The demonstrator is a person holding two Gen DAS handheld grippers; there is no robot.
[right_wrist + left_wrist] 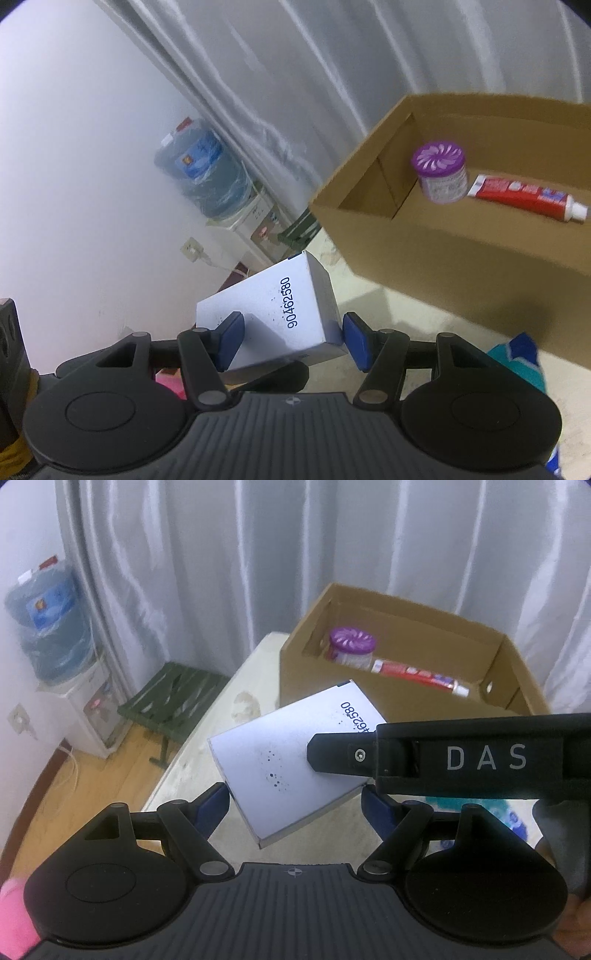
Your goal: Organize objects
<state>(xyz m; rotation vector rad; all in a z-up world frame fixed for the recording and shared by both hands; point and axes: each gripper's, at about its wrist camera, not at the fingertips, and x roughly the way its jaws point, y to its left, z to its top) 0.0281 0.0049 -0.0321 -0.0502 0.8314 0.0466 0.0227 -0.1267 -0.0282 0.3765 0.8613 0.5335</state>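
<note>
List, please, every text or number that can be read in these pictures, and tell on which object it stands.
"90462580": on the white box, printed in dark blue.
"DAS": on the black finger of the right gripper, seen from the left wrist view.
Toothpaste tube print: too blurred to read.
Purple-lidded jar label: too small to read.
Water bottle label: blurred.

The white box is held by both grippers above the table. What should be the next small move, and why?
Probably carry the white box forward over the near wall of the cardboard box and lower it inside. Both the left gripper and right gripper clamp it clear of the table, and bare floor shows in front of the purple-lidded jar and toothpaste tube.
</note>
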